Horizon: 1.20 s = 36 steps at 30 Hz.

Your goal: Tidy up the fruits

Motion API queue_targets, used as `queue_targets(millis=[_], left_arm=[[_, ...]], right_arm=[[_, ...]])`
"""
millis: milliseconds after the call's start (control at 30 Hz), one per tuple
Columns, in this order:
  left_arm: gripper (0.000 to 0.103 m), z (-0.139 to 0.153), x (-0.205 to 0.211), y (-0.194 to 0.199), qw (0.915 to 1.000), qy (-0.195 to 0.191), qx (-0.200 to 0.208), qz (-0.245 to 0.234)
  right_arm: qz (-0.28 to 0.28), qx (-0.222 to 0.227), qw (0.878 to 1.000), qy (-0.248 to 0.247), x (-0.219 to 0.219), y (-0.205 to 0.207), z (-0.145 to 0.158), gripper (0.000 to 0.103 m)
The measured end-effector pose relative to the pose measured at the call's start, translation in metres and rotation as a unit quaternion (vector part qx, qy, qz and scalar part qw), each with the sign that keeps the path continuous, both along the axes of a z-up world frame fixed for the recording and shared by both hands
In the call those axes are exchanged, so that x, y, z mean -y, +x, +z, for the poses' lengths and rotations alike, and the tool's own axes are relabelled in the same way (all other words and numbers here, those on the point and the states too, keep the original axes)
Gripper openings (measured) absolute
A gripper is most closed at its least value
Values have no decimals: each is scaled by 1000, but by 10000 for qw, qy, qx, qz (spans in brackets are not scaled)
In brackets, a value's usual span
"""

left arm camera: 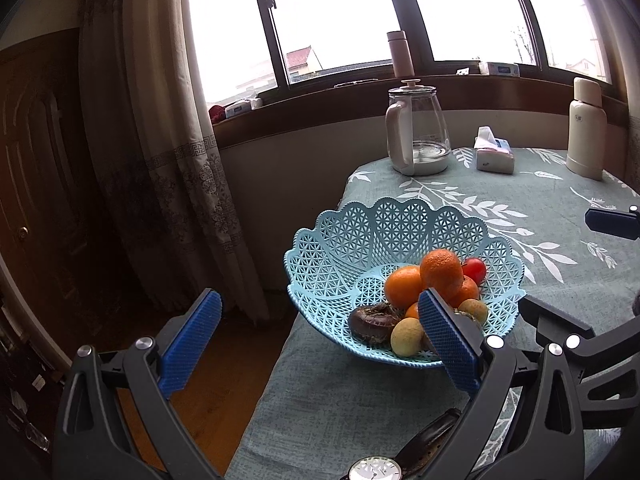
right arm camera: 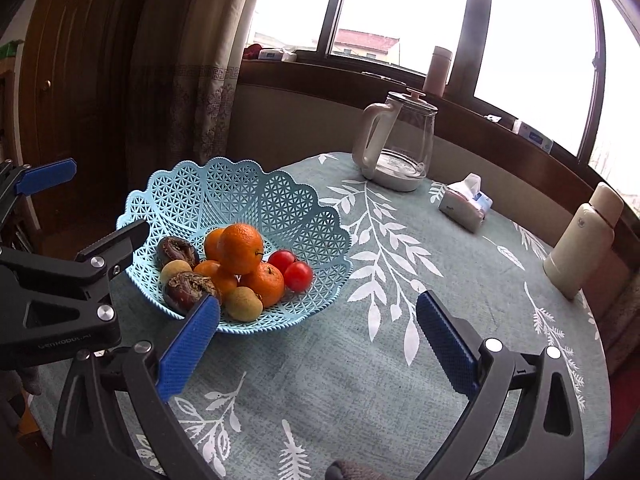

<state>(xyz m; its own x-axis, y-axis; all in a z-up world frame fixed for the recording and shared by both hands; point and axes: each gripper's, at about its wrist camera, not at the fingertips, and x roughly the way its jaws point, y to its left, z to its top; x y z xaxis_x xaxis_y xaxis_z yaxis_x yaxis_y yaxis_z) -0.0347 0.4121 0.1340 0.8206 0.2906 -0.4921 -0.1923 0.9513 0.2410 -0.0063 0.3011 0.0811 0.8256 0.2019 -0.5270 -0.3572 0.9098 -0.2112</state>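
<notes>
Fruits: oranges (right arm camera: 240, 248), two tomatoes (right arm camera: 298, 276), all piled in blue basket (right arm camera: 248, 192) on tabletop (right arm camera: 360, 360). Your left tool (left arm camera: 320, 320) and right tool (right arm camera: 318, 320) both gape, empty.

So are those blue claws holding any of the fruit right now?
No, nothing is held. The left gripper and the right gripper are both open and empty; all the fruit lies in the blue basket.

Fruit-filled blue basket (left arm camera: 340, 248) sits just beyond the wide-spread left gripper (left arm camera: 320, 316).
</notes>
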Motion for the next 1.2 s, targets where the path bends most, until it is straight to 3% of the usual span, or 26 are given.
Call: queue_targets(millis=[200, 1200], left_arm=[[100, -3, 5, 1, 9998, 209, -44, -26], [100, -4, 4, 3, 9998, 197, -64, -38]], right_arm=[[-13, 12, 10000, -40, 0, -1, -1, 98], [-11, 33, 10000, -50, 2, 1, -2, 98]])
